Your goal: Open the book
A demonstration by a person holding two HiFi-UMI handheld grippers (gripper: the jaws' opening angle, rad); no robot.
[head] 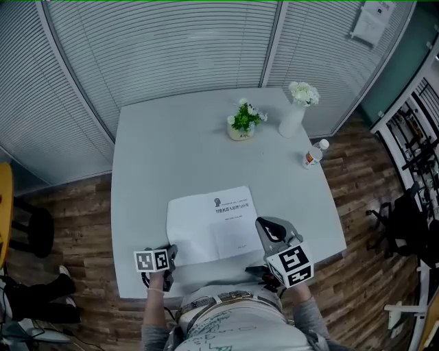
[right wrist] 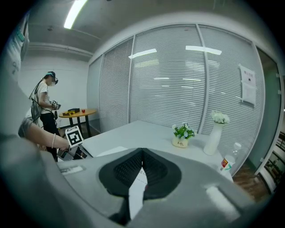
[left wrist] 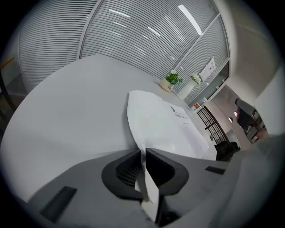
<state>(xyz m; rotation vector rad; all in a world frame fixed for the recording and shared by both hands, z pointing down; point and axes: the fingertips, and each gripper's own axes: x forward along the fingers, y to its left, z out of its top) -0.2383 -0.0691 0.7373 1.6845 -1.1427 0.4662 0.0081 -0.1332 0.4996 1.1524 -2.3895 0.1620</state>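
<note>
1. Head view: the light is even, rather dim and bluish. Shadows on the table (head: 158,158) are soft and faint.
2. Right gripper view: a ceiling light strip (right wrist: 75,12) shines in the upper left. Bright bars reflect on the blinds (right wrist: 202,50).
3. Left gripper view: the white book (left wrist: 156,120) is the brightest patch and slightly washed out.
4. Both gripper views bend strongly at the edges and have black corners. The left gripper (left wrist: 143,151) and right gripper (right wrist: 142,150), close to the lens, look soft.

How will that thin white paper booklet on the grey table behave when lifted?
Probably floppy: the thin white paper booklet bends upward where the left gripper pinches its edge. Likely light, and it may slide on the smooth grey table.
</note>
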